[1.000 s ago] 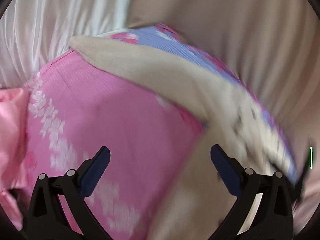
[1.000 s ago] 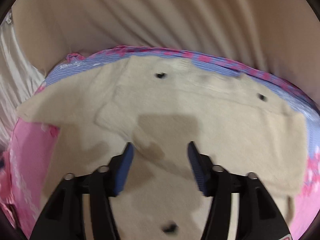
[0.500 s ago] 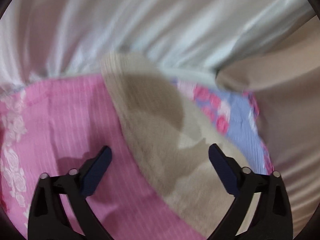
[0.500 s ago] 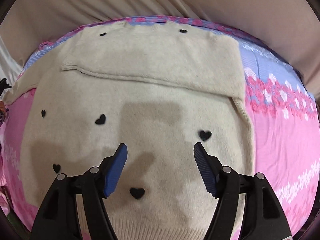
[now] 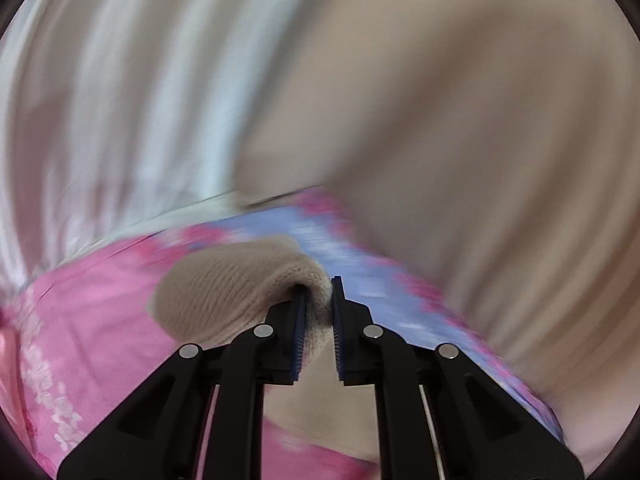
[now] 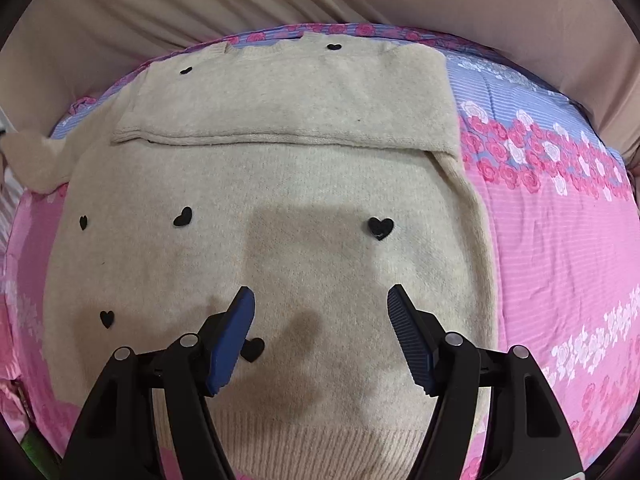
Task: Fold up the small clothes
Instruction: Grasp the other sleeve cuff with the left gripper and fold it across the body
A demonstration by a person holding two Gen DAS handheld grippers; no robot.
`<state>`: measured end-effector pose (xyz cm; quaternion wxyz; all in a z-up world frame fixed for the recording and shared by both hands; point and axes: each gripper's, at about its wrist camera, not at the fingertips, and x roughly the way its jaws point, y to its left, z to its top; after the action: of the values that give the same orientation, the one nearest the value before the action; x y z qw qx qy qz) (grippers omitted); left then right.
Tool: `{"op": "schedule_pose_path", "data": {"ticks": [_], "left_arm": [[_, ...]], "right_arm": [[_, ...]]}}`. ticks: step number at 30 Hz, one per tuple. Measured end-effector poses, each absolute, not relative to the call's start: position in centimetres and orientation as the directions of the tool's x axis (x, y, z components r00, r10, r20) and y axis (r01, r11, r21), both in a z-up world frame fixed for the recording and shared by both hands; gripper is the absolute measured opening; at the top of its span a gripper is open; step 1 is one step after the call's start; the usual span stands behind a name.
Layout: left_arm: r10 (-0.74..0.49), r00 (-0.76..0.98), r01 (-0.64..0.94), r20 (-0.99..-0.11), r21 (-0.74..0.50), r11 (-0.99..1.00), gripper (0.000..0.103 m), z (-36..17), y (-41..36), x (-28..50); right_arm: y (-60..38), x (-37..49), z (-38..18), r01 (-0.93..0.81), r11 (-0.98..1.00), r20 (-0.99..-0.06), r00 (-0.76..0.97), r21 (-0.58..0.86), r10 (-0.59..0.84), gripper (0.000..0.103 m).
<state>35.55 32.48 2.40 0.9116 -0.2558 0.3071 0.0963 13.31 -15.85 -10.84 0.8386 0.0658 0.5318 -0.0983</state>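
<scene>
since earlier, left gripper [image 5: 317, 300] has clamped the sweater [image 6: 280, 208] sleeve; right gripper [image 6: 320, 312] hovers released.

sweaters: 1 [image 6: 280, 200] | black hearts: 7 [image 6: 381, 227] | claws: 2 [image 6: 320, 320] | bedsheets: 1 [image 6: 560, 240]

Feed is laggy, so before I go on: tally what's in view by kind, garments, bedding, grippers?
Sweater: 1
Floral sheet: 1
Grippers: 2, left gripper shut on the sleeve, right gripper open
Total: 4
</scene>
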Motion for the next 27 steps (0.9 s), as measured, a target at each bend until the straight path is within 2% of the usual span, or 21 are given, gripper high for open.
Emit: {"op": "schedule_pose_path", "data": {"ticks": [5, 9, 10, 11, 12, 13, 16, 18, 23, 27], "left_arm": [[-0.241, 0.831, 0.02, -0.501, -0.406, 0.914, 0.011, 10.3, 17.7, 35.3], [-0.482, 0.719, 0.253, -0.5, -0.458, 0.852, 0.016, 10.8, 4.5, 34.3], [-0.527, 0.668, 0.291, -0.525, -0.467, 0.835, 0.019, 9.7, 0.5, 33.8], [-0.545, 0.632, 0.309, -0.551, -0.466, 0.829, 0.037, 8.4, -2.4, 33.5], [-0.534, 0.587, 0.31, -0.609, -0.44, 0.843, 0.049, 6.1, -6.0, 33.1], [-0.514, 0.552, 0.302, -0.657, -0.416, 0.857, 0.068, 4.2, -8.2, 32.6], [-0.455, 0.452, 0.262, -0.767, -0.373, 0.89, 0.067, -1.4, -12.1, 29.9], [-0.446, 0.41, 0.233, -0.796, -0.382, 0.894, 0.067, -3.5, -11.9, 28.0], [-0.346, 0.434, 0.161, -0.832, -0.306, 0.938, 0.073, -4.1, -6.7, 22.4], [-0.271, 0.437, 0.041, -0.858, -0.282, 0.958, 0.073, -4.1, -1.9, 20.7]], "right_arm": [[-17.7, 11.8, -9.9, 0.266, 0.963, -0.888, 0.453, 0.044, -0.084, 0.067], [-20.3, 9.9, -9.2, 0.309, 0.949, -0.874, 0.476, 0.062, -0.099, 0.067], [-21.1, 9.4, -9.1, 0.323, 0.944, -0.871, 0.479, 0.064, -0.105, 0.067], [-22.0, 8.8, -9.1, 0.339, 0.938, -0.868, 0.484, 0.068, -0.112, 0.067], [-22.7, 8.4, -9.0, 0.352, 0.934, -0.866, 0.485, 0.068, -0.119, 0.068], [-23.4, 8.0, -9.0, 0.363, 0.929, -0.867, 0.482, 0.067, -0.126, 0.068], [-25.9, 6.8, -8.6, 0.384, 0.921, -0.865, 0.482, 0.066, -0.139, 0.069], [-27.2, 6.3, -8.3, 0.386, 0.921, -0.861, 0.487, 0.059, -0.149, 0.069], [-29.1, 9.4, -6.6, 0.311, 0.946, -0.841, 0.532, 0.089, -0.096, 0.073], [-29.8, 17.0, -5.6, 0.251, 0.958, -0.829, 0.559, 0.141, -0.025, 0.073]]}}
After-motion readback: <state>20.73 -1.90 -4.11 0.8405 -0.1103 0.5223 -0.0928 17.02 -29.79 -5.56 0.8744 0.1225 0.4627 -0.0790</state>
